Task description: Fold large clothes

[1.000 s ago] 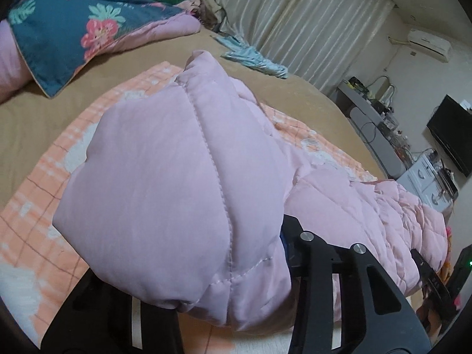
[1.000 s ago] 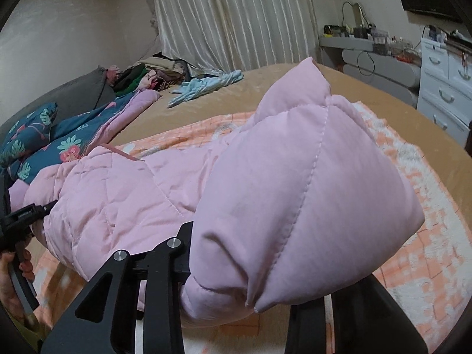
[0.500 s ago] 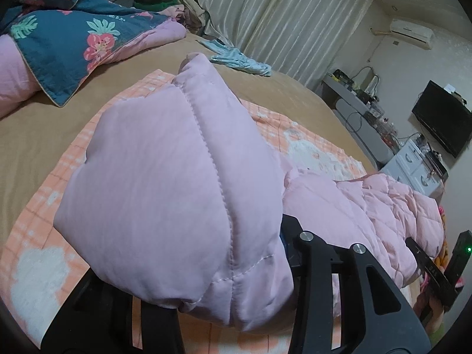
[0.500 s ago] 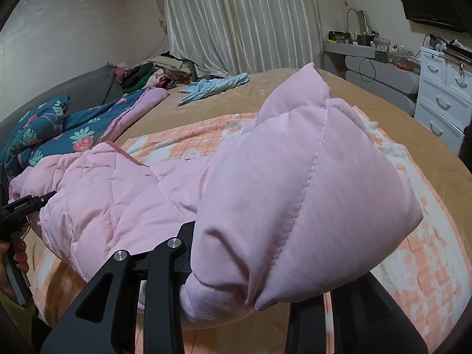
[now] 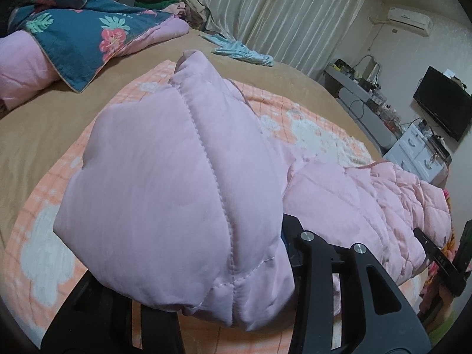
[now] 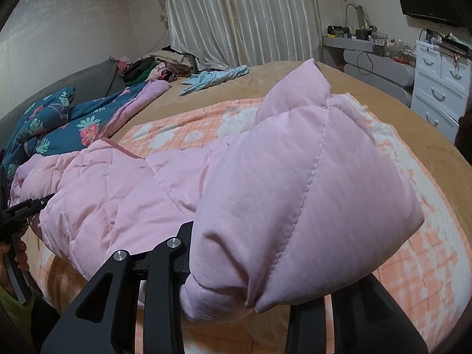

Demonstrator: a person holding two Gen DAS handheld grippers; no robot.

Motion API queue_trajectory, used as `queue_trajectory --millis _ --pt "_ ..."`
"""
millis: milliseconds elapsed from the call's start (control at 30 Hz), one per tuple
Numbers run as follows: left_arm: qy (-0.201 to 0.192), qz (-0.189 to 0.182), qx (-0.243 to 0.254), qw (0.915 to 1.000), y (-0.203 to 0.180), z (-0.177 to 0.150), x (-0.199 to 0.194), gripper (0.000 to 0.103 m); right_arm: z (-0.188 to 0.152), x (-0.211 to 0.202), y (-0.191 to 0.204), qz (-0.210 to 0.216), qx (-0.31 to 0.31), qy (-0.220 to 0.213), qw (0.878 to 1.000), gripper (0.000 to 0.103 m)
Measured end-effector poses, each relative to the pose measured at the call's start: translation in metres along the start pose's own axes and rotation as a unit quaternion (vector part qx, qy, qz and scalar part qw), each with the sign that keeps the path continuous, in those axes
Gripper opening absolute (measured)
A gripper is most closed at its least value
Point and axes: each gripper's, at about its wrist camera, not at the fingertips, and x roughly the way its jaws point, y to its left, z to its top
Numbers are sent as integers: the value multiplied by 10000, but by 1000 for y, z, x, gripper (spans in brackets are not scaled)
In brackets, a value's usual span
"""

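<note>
Pinched between the black fingers of the left gripper [image 5: 212, 301]: one puffy corner of a pale pink quilted padded coat [image 5: 183, 194], bulging up and over the fingertips and hiding them. Likewise clamped in the right gripper [image 6: 244, 301]: another stuffed corner of the same coat [image 6: 295, 194], with the pads buried under the fabric. Stretched between the two corners, a long quilted span sagging just above the bed, seen to the right in the left wrist view and to the left in the right wrist view. Below it, spread flat: an orange-and-white checked blanket with cloud-like patches [image 6: 188, 126] on a tan bedsheet [image 5: 44, 124]. Far left on the bed: a dark teal floral quilt with pink lining [image 5: 88, 32], and past it a heap of mixed clothes [image 6: 165, 65]. Far centre: a crumpled light blue garment [image 6: 215, 78] lying on the sheet. Behind the bed: cream pleated curtains [image 6: 236, 17]. Far right: a grey shelf cluttered with small items [image 6: 354, 42], a white chest of drawers [image 6: 439, 85] and a black wall-mounted television [image 5: 442, 103].
</note>
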Motion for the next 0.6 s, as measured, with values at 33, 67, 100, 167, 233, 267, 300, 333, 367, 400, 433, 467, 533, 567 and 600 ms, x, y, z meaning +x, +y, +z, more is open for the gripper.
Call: queue_trajectory --millis 33,67,100,167,233,267,300,333,367,400,433,467,533,567,600 --pt "14 18 15 10000 1 -3 0 34 -3 0 -1 10 34 22 10000 32" --pt "46 44 15 10000 3 -8 1 34 -7 0 -4 20 78 59 10000 33" --pt "70 56 12 10000 4 -11 1 35 -10 1 -4 23 115 90 9999 33" --pt "129 95 26 9999 7 -18 3 36 -17 3 -9 49 221 158 9996 36" --pt "188 124 -20 9997 12 -23 7 37 -24 6 -16 85 359 247 9990 38" --pt "194 134 -28 9997 13 -26 7 39 -27 7 -19 107 444 285 9985 40" --pt "205 159 -30 9997 15 -28 9 41 -30 8 -22 131 521 316 9981 42" --pt "232 171 -67 9996 16 -31 10 42 -33 10 -27 162 654 363 9971 45" --pt "249 160 -123 9995 17 -33 11 44 -35 11 -30 181 745 400 9963 48" --pt "254 169 -154 9994 18 -36 11 48 -39 14 -35 218 879 466 9948 50" --pt "274 192 -192 9993 20 -38 12 50 -44 15 -40 272 1017 516 9931 54" --pt "291 201 -223 9991 21 -41 12 53 -48 17 -46 334 1166 565 9910 60" --pt "320 238 -289 9988 24 -45 12 58 -55 18 -54 397 1371 658 9876 69" --pt "343 256 -322 9986 25 -47 12 62 -58 17 -59 397 1442 670 9865 74" --pt "357 281 -354 9983 27 -48 11 66 -62 16 -62 383 1527 699 9851 79"
